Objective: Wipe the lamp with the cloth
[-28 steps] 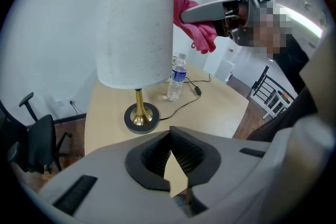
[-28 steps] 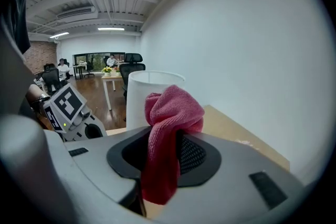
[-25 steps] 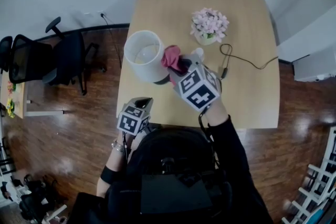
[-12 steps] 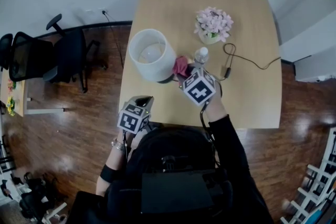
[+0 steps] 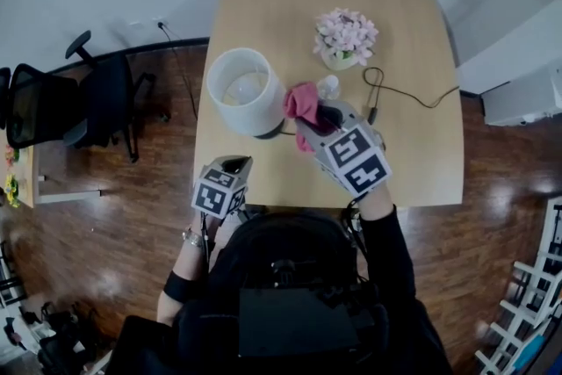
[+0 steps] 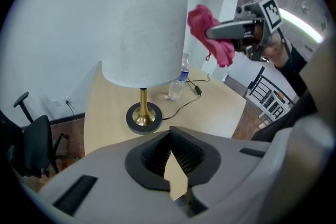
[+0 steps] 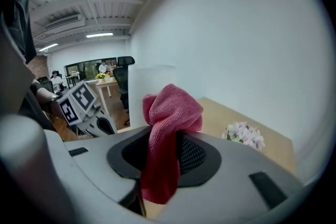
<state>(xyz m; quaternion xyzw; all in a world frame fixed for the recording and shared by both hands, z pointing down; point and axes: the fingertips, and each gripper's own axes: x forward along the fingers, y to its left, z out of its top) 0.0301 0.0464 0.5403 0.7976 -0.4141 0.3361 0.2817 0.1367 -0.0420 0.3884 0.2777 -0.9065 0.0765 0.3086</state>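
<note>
**Colours and patterns, as observed**

White shade on lamp (image 5: 243, 90), centre left; brass stem, black base. Pink-red cloth (image 5: 303, 104) at centre. Pale pink flowers (image 5: 346, 32), upper centre. Light wood table (image 5: 413, 145). Black-and-white squares on marker cubes (image 5: 356, 161). Dark brown glossy floor (image 5: 105, 215), left.

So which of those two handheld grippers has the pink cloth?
The right gripper: its jaws are clamped on the crumpled pink cloth, raised near the white lampshade. The left gripper is shut with nothing in it.
</note>
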